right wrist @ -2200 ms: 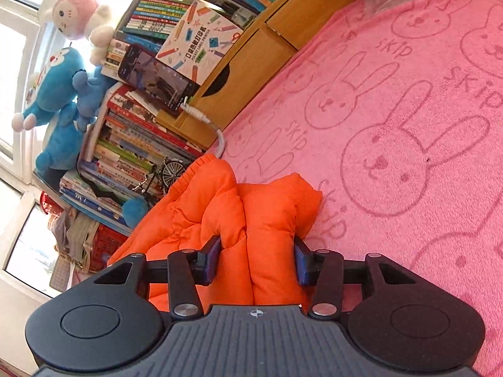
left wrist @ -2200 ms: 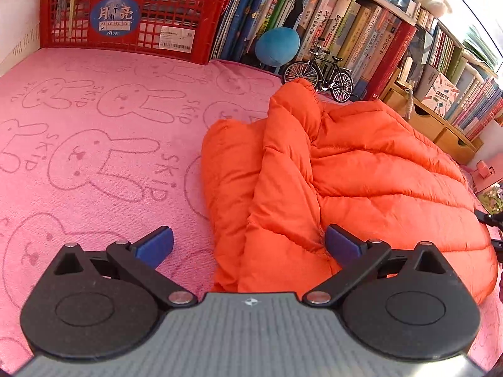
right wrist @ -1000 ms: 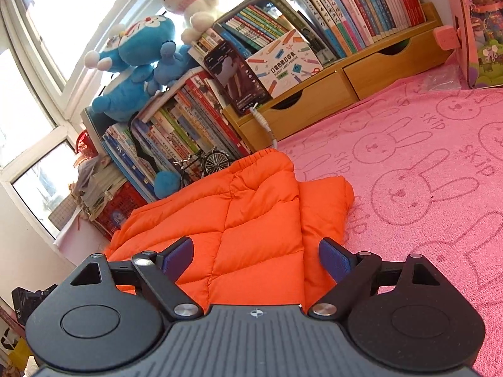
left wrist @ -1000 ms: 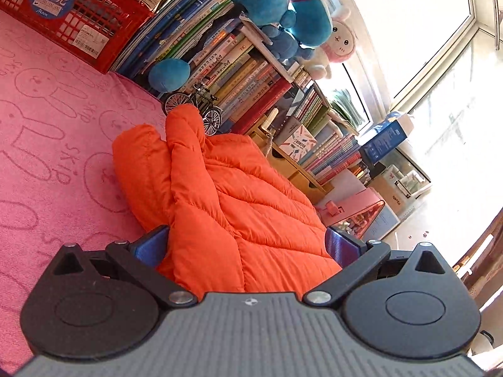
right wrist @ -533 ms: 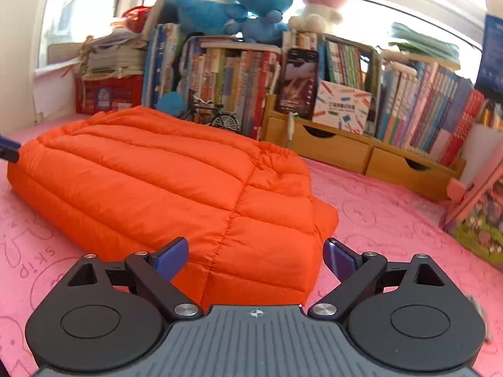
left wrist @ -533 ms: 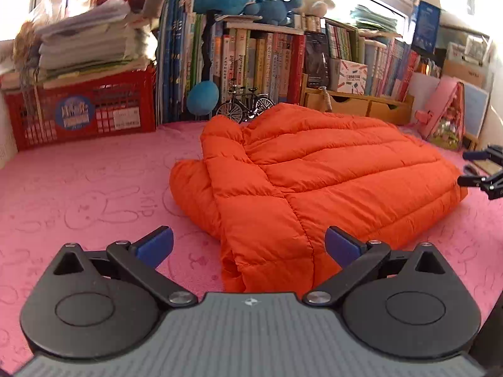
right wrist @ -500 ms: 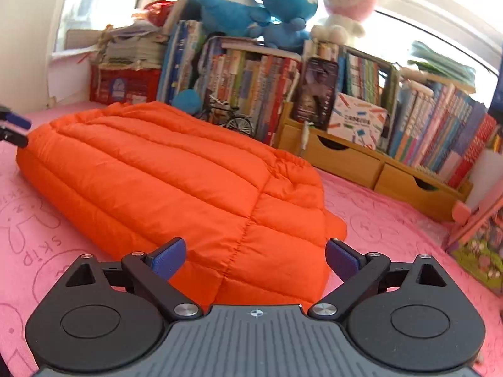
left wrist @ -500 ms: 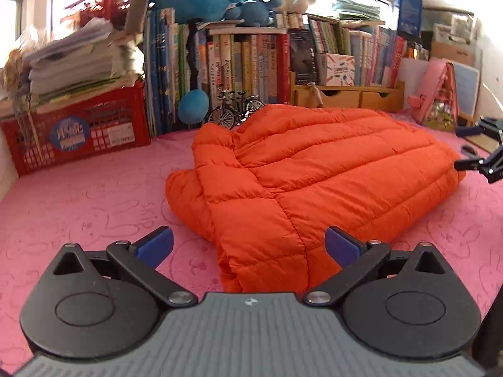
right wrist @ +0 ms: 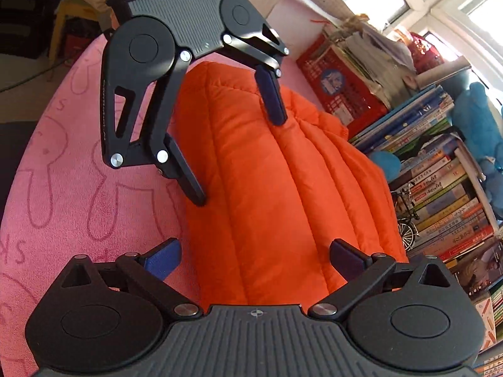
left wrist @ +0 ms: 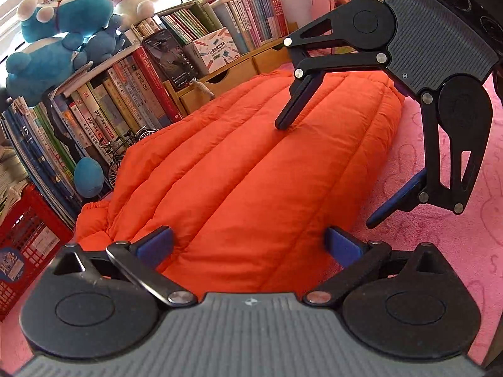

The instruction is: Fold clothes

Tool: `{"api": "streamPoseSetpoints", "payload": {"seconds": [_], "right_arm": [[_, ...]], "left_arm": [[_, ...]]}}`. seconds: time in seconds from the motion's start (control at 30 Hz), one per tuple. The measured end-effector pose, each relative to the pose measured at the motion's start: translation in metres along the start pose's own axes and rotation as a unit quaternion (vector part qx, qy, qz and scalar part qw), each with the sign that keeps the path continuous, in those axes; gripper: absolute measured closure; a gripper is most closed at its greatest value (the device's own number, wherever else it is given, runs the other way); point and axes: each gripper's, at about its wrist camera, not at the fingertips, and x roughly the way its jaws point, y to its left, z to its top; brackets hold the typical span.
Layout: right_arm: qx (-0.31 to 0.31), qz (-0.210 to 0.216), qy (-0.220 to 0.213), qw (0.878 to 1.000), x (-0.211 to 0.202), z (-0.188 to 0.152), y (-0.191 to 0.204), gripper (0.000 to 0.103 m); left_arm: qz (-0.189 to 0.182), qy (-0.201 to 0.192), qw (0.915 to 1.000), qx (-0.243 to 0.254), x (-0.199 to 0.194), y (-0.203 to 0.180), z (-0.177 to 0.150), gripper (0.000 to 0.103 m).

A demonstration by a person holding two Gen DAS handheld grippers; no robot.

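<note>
A folded orange puffer jacket (left wrist: pixel 251 169) lies on the pink bunny-print cloth (left wrist: pixel 440 245); it also shows in the right wrist view (right wrist: pixel 276 207). My left gripper (left wrist: pixel 248 245) is open, its blue pads either side of the jacket's near end. My right gripper (right wrist: pixel 256 259) is open at the opposite end. Each gripper shows in the other's view: the right gripper (left wrist: pixel 327 172) straddles the far end with one finger on top of the jacket, and the left gripper (right wrist: pixel 239 160) does the same.
A row of books (left wrist: pixel 132 106) with plush toys (left wrist: pixel 59 37) on top stands behind the jacket. A red crate (left wrist: pixel 22 245) is at the left. A toy bicycle (left wrist: pixel 125 154) and wooden drawers (left wrist: pixel 239 69) stand close to the jacket's back edge.
Both grippers have swung round to the jacket's two ends and now face each other over it. Both stay open.
</note>
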Motion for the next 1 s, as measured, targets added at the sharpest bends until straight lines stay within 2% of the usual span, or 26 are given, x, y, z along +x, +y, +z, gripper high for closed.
{"api": "streamPoseSetpoints", "payload": {"seconds": [0.07,0.1,0.17,0.27,0.43,0.5,0.7,0.8,0.87,0.93,1.0], "right_arm": [[-0.004,0.011,0.006,1.000,0.005,0.000,0.000,0.013],[0.003,0.014,0.009,1.000,0.007,-0.002,-0.002,0.021],[0.025,0.026,0.005,0.999,0.007,-0.005,-0.012,0.028],[0.042,0.035,0.010,0.998,0.003,-0.015,-0.023,0.035],[0.050,0.028,0.046,0.997,-0.006,-0.047,-0.023,0.035],[0.080,0.019,0.069,0.994,-0.014,-0.066,-0.029,0.036],[0.194,-0.009,0.136,0.971,-0.045,-0.134,-0.055,0.039],[0.199,-0.028,0.157,0.967,-0.059,-0.147,-0.052,0.039],[0.165,-0.035,0.167,0.971,-0.065,-0.138,-0.044,0.038],[0.130,-0.017,0.140,0.981,-0.071,-0.117,-0.036,0.036],[0.102,-0.001,0.107,0.989,-0.074,-0.097,-0.029,0.023]], "left_arm": [[0.001,0.001,0.9999,0.010,0.004,-0.003,-0.003,0.000],[0.000,0.001,1.0000,0.009,0.005,-0.003,-0.005,0.001],[-0.001,-0.002,1.0000,0.005,0.004,-0.002,-0.009,0.005],[0.005,0.006,1.0000,0.002,0.004,-0.003,-0.015,0.011],[0.017,0.014,0.9997,-0.014,0.000,-0.002,-0.023,0.014],[0.022,0.019,0.9993,-0.026,-0.003,0.001,-0.026,0.014],[0.074,0.054,0.9928,-0.077,-0.032,0.031,-0.054,0.014],[0.079,0.067,0.9859,-0.132,-0.054,0.051,-0.072,0.014],[0.075,0.057,0.9832,-0.157,-0.069,0.062,-0.081,0.014],[0.058,0.032,0.9826,-0.173,-0.078,0.067,-0.081,0.014],[0.022,-0.001,0.9785,-0.205,-0.082,0.074,-0.078,0.014]]}}
